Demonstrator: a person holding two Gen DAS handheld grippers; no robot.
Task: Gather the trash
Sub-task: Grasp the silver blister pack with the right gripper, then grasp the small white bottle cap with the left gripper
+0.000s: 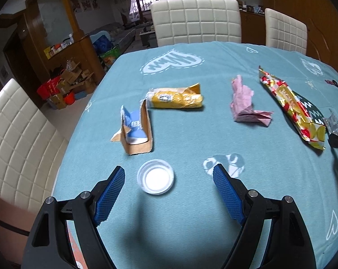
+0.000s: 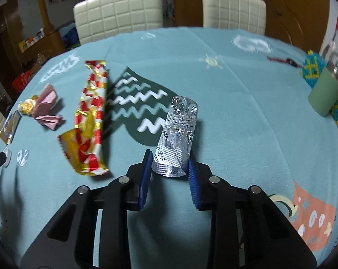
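Trash lies scattered over the surface (image 1: 191, 134) under its teal cloth. From the left wrist, we see our left gripper (image 1: 169, 174) spread wide and empty, with a white plastic lid (image 1: 156, 176) lying open side up between its blue pads (image 1: 110, 195), nearer the left one, touching neither. Just beyond it sits a torn cardboard box (image 1: 136, 132) with a blue-and-white wrapper inside. Behind that lies a yellow wrapper (image 1: 175, 97), to the right a crumpled pink paper (image 1: 245, 103), and further right a long red-and-gold wrapper (image 1: 292, 107).

From the right wrist, we see our right gripper (image 2: 170, 170) closed in on a silver blister pack (image 2: 176, 134): the near end of the pack sits between the pads, which meet its edges, while the rest stretches away from us. The red-and-gold wrapper (image 2: 90, 118) lies just to the left, the pink paper (image 2: 48, 107) further left. At the far right edge stands a green cup (image 2: 323, 94), its contents hidden.
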